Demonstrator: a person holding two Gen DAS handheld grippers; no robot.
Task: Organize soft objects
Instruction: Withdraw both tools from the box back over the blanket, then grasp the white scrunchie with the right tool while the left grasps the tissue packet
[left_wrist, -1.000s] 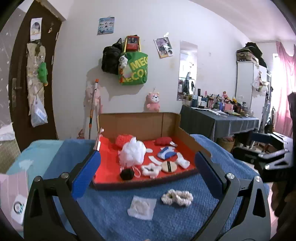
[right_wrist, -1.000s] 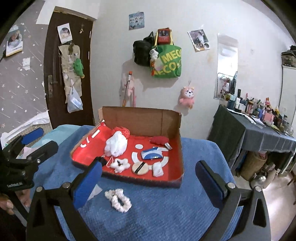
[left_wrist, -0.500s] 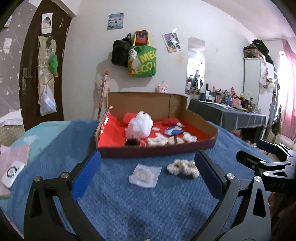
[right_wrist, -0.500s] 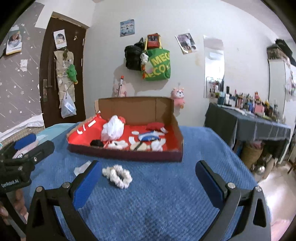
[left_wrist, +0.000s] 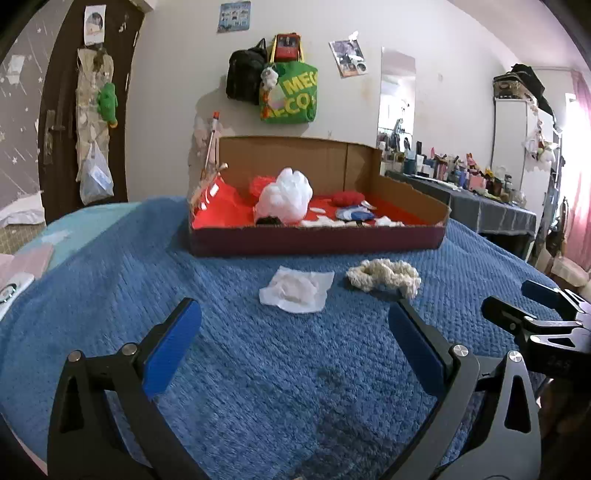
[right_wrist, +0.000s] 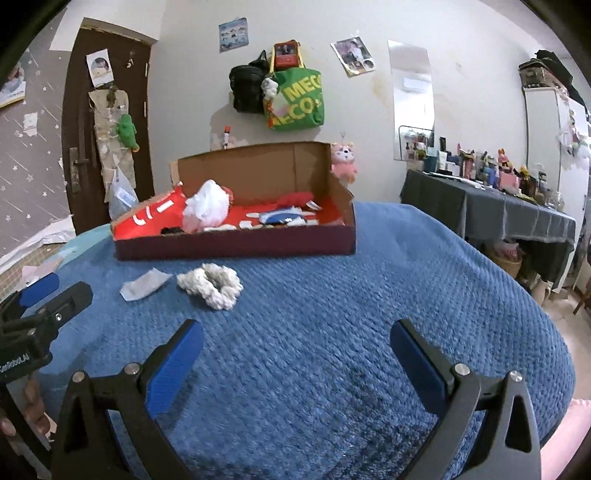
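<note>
While both claws hover low over the blue blanket (left_wrist: 110, 280), the left gripper (left_wrist: 295, 343) has its blue pads spread wide, holding nothing; right gripper (right_wrist: 295, 354) likewise spread and empty. Straight ahead of the left claw lies a flat white pad (left_wrist: 295, 290), with a cream scrunchie (left_wrist: 384, 277) just right of it. From the right claw the scrunchie (right_wrist: 212, 282) sits ahead-left, the pad (right_wrist: 144, 284) further left. Beyond both stands a cardboard box (left_wrist: 317, 240) with red lining, holding a white mesh pouf (left_wrist: 284, 199), a red item and small white pieces.
</note>
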